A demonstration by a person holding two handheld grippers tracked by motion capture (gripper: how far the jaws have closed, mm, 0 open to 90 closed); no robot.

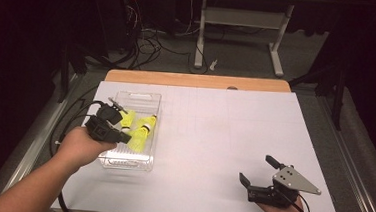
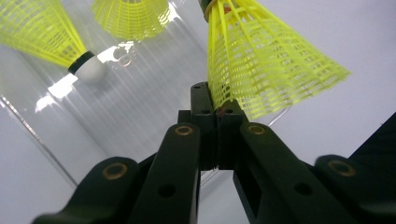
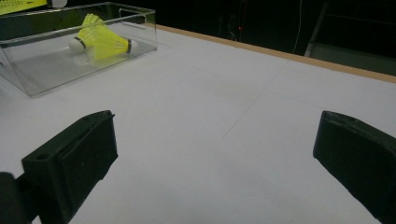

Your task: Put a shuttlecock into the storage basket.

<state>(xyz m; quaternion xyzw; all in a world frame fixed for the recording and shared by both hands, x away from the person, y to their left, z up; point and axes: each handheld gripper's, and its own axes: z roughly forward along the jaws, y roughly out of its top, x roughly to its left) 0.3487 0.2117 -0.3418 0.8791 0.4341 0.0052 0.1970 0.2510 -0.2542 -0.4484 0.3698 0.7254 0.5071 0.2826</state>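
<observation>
A clear plastic box stands on the left of the white table and holds yellow shuttlecocks. My left gripper hovers over the box's near half. In the left gripper view the left gripper is shut on the skirt rim of a yellow shuttlecock, which also shows in the high view. Two more shuttlecocks lie in the box; one shows its white cork. My right gripper rests near the front right edge, open, with nothing between its jaws.
The white sheet covers most of the wooden table. In the right gripper view the box stands at the far left with shuttlecocks inside. Behind the table are cables and a desk frame on the floor.
</observation>
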